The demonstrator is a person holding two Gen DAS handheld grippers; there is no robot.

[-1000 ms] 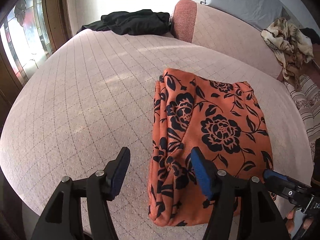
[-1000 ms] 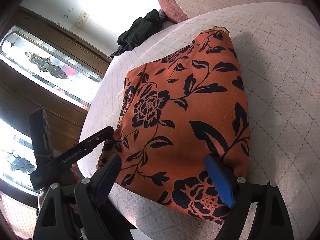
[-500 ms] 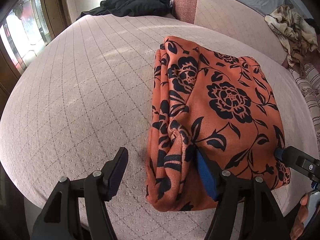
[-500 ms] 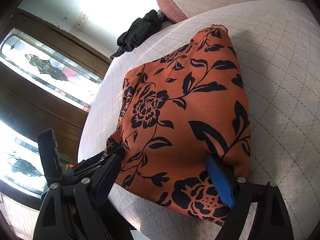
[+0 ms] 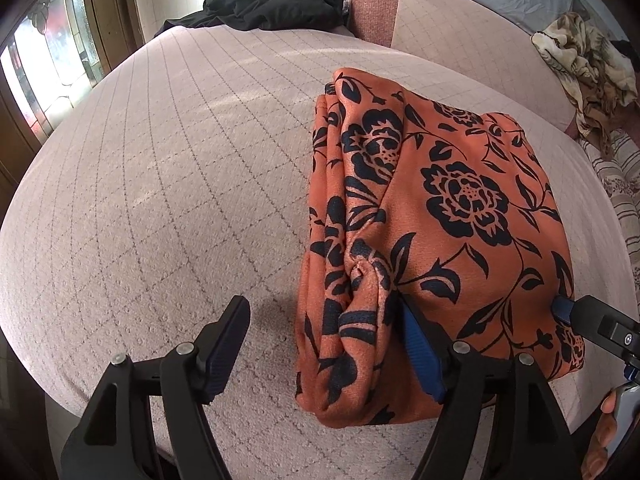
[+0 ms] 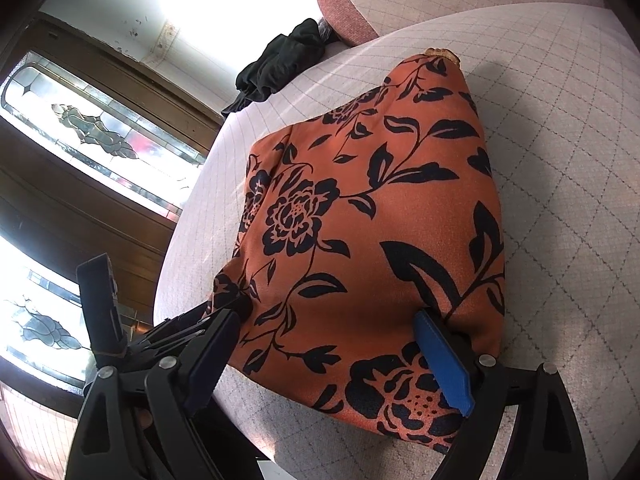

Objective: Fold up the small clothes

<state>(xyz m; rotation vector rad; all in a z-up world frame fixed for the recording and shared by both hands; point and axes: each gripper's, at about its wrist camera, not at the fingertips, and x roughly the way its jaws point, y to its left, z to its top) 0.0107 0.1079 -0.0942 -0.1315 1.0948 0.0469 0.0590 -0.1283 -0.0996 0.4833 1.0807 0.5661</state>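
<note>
Left claw [image 5: 322, 344] points steeply down at the near left corner of the folded cloth [image 5: 440, 220]. Its jaws are opening. One finger stands on the bare cushion [image 5: 180, 200], clear of the fabric; the blue-padded finger sits on top of the cloth, just inside the bunched left edge. The thick fold lies between the two, but I see no squeeze on it, so I read this claw as open.

Right claw [image 6: 326, 354] tilts down less steeply at the near right corner of the same cloth [image 6: 380, 220]. Jaws spread wide and opening slightly. The blue pad rests against the fabric top near the right edge; the dark finger is off the near left part, beside the left claw's tip. Nothing pinched there either.

The cloth is orange with a black flower print, folded into a compact block, lying flat on the pale quilted cushion, towards its front edge.

Further out: a black garment [image 5: 272, 6] heaped at the far end of the cushion, next to a pink armrest [image 5: 374, 10]. A tan patterned cloth [image 5: 584, 64] crumpled on the far right. Stained-glass window [image 6: 92, 132] to the left. A few fingers of a hand [image 5: 604, 436] show at the left view's lower right corner.
</note>
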